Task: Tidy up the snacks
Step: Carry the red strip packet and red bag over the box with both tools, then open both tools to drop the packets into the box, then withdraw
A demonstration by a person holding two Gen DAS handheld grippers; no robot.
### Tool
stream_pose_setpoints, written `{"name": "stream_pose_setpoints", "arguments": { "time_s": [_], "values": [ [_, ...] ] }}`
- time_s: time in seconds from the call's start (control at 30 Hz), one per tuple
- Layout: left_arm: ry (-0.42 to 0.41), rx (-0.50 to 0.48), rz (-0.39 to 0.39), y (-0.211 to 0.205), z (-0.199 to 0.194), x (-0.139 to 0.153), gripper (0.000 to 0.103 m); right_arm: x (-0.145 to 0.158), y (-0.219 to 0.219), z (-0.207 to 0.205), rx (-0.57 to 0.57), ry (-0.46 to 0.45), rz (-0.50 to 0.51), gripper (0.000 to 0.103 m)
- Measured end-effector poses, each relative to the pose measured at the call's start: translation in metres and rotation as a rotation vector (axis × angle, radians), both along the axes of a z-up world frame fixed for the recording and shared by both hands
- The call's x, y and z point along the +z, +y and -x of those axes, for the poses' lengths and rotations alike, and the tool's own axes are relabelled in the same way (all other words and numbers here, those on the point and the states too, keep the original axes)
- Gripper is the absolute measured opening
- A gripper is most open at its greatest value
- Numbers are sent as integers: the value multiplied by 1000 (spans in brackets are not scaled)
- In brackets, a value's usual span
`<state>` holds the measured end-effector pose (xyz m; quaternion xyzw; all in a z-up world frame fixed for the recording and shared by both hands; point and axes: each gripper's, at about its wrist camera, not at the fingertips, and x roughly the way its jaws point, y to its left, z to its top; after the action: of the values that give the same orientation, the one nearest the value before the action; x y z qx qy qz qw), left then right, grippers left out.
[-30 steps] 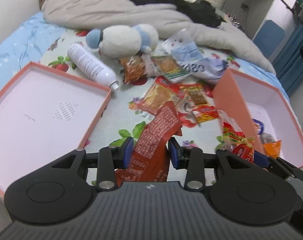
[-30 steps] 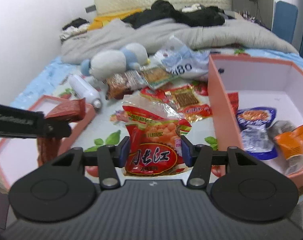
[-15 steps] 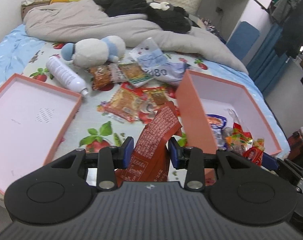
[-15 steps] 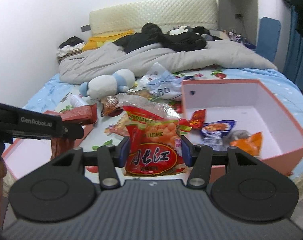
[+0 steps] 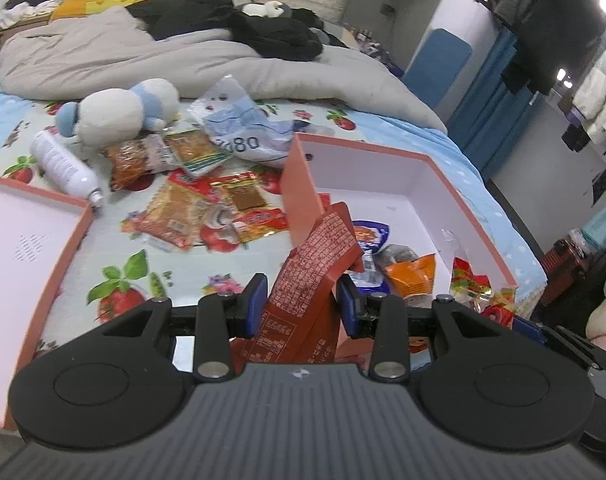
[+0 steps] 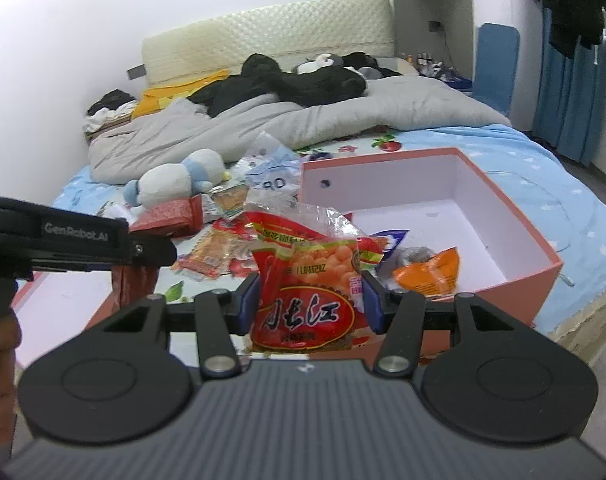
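My left gripper [image 5: 303, 304] is shut on a dark red snack packet [image 5: 311, 280], held above the near left corner of the open orange box [image 5: 443, 176]. My right gripper [image 6: 309, 300] is shut on a red and yellow snack bag [image 6: 307, 280], held in front of the same box [image 6: 515, 216]. The box holds a blue packet [image 5: 369, 234], an orange packet [image 6: 431, 270] and a grey one. The left gripper [image 6: 83, 244] shows at the left of the right wrist view. The right gripper's bag [image 5: 475, 292] shows at the right of the left wrist view.
Several loose snack packets [image 5: 207, 208] lie on the bed sheet left of the box. A white bottle [image 5: 59, 164], a plush toy [image 5: 119, 108] and a crumpled plastic bag [image 5: 239, 128] lie behind them. The box lid [image 5: 27, 248] lies at left. A grey duvet [image 5: 143, 56] covers the far bed.
Both grippers have pulled back and risen with their packets still held. The left view has swung right, so the orange box now sits right behind its packet.
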<state>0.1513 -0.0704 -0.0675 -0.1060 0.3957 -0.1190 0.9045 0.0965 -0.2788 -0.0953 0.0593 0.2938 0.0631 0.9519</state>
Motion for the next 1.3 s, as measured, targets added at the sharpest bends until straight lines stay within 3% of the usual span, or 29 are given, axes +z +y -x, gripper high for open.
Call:
{"name": "stream_pose_setpoints", "arguments": {
  "time_s": [0.47,0.83,1.17,1.3],
  "values": [
    [16,-126,-32,-77,-100,-4,43,-16,-56,-69,-82,26,5,55],
    [107,-210,-78,-128,-187,-38,43,-44,-86,-136,-98,109,-28,55],
    [169,-252,-102,-144,-229,-69,44,-75,-94,-174,-85,211,-34,60],
    [148,-245,-110,-140,-230,-65,57,-74,-94,-173,-95,221,-32,64]
  ]
}}
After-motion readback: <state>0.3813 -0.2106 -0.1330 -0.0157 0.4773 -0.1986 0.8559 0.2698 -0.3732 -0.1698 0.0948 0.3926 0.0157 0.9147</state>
